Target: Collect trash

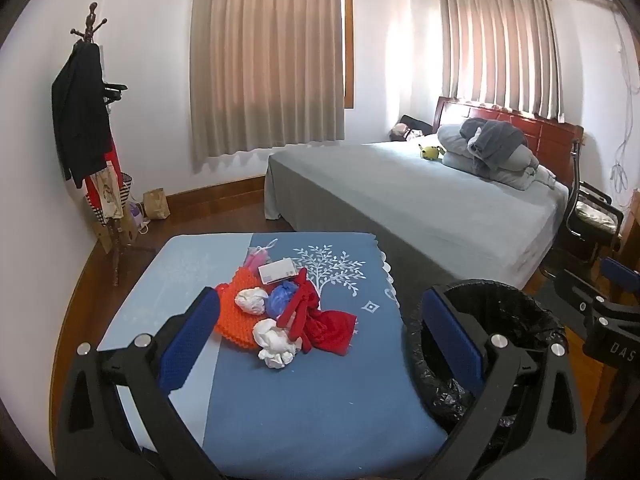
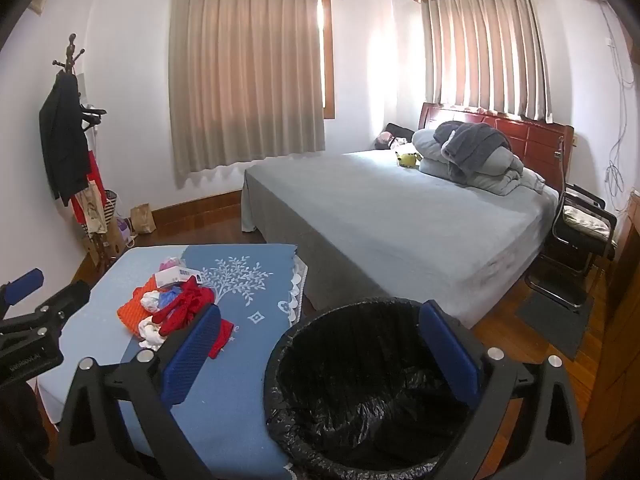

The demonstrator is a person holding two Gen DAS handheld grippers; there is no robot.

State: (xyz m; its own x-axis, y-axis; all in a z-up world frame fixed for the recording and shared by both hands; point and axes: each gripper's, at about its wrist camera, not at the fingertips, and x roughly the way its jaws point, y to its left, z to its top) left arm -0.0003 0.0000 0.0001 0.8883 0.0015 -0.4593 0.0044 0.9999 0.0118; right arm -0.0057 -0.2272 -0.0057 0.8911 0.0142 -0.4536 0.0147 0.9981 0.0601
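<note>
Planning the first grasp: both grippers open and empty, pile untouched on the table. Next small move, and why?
Probably ease the left gripper forward and down onto the nearest white crumpled wad. Its jaws stand wide with nothing between them, the wad lies at the pile's near edge, and the black-lined bin waits open just right of the table.

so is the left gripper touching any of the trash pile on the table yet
Apart. The left wrist view shows the left gripper wide open with nothing between its fingers, and the trash pile lies beyond them on the table.
</note>
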